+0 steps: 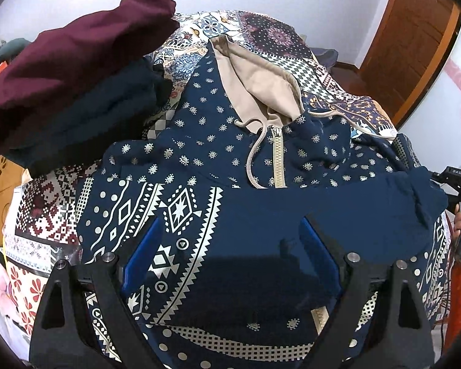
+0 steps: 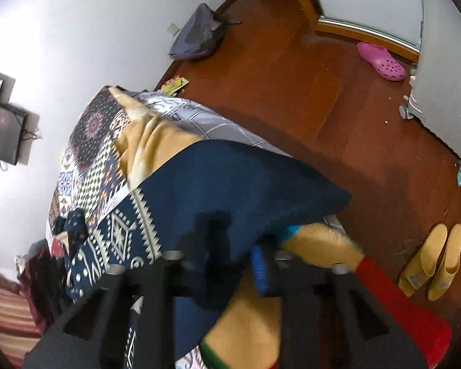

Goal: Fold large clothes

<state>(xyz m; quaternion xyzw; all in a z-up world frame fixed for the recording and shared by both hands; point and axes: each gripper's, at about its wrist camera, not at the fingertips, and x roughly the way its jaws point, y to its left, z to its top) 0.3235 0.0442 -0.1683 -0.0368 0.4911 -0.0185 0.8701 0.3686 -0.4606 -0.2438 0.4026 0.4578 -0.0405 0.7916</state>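
Navy hoodie (image 1: 199, 160) fabric lies under the wide-open, empty left gripper (image 1: 230, 252); the right gripper (image 2: 230, 264), clamped, seemingly pinches its sleeve mid-fold. Next: lay it across.

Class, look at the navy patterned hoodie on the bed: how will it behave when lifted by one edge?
The hoodie will probably sag and drape; its folded flap already hangs in soft creases. Its drawstring may dangle. Thick fabric suggests moderate weight.

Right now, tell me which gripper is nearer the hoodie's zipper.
Left. The left gripper hovers open over the hoodie, just below the zipper. The right gripper pinches plain blue fabric at the hoodie's edge.
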